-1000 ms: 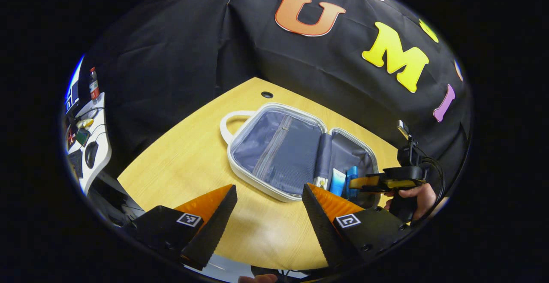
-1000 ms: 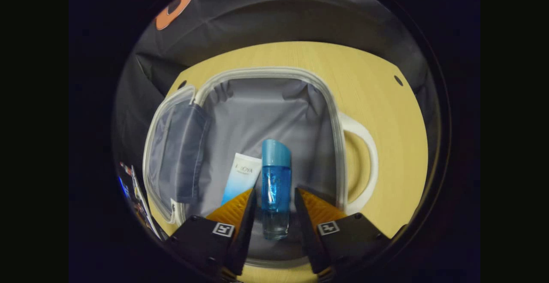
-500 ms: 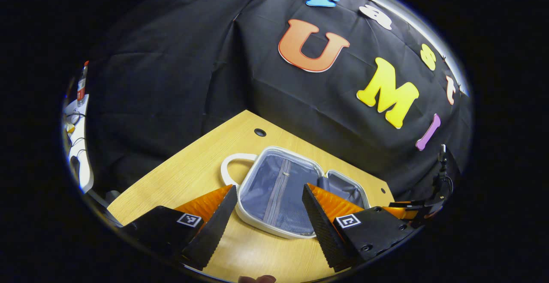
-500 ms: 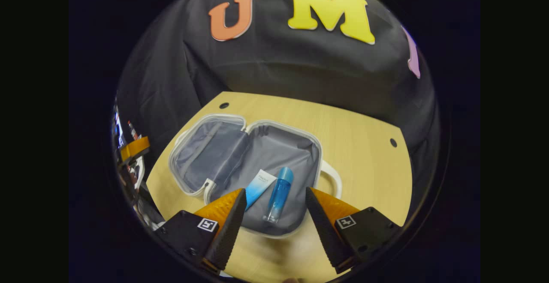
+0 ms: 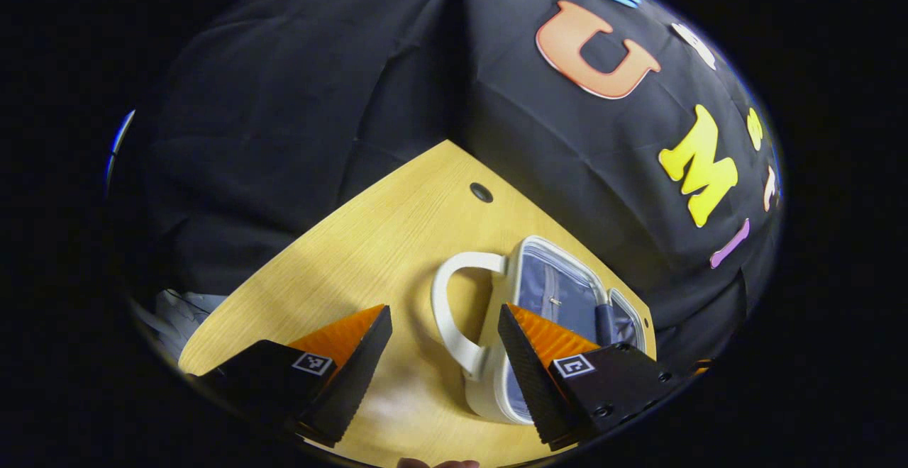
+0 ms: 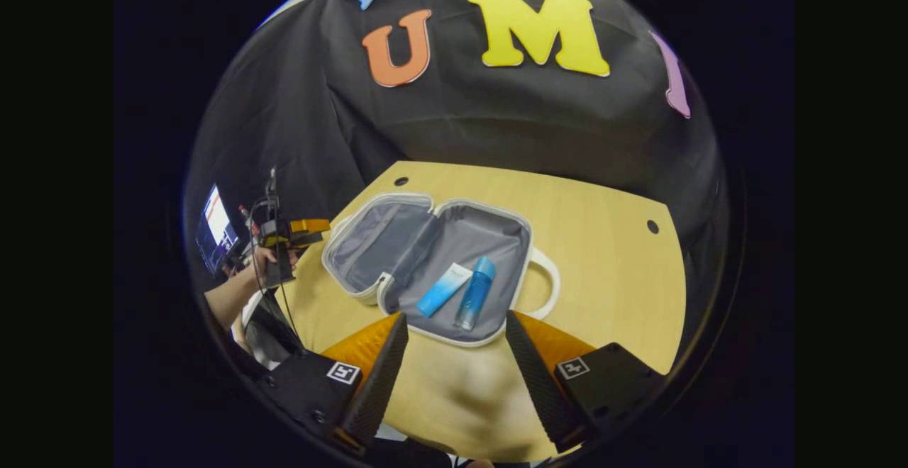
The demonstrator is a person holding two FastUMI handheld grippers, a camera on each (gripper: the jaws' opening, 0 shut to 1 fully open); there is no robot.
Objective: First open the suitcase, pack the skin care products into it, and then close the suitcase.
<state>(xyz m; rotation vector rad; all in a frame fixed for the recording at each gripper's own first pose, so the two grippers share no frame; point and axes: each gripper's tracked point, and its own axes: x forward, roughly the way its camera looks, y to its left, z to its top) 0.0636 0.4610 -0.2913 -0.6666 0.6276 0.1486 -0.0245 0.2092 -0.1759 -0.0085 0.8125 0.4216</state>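
A small white suitcase (image 6: 386,237) lies open and flat on the wooden table (image 6: 603,241), its grey lining facing up. In its right half lie a white-and-blue tube (image 6: 443,289) and a blue bottle (image 6: 475,301), side by side. My right gripper (image 6: 455,315) is open and hangs above the table's front edge, short of the case, holding nothing. A hand holds my left gripper (image 6: 319,227) at the case's left side. In the left gripper view, that gripper (image 5: 443,308) is open, with the suitcase (image 5: 560,291) and its white handle (image 5: 454,312) just beyond its fingertips.
Round cable holes (image 6: 652,227) sit in the tabletop near the back edge (image 5: 481,191). The black cloth wall closes off the back and sides. A lit monitor (image 6: 216,223) stands off the table's left. Bare tabletop stretches right of the case.
My right gripper has opened off the blue bottle and drawn back and up, leaving it in the case. My left gripper has swung round to the handle on the case's left half.
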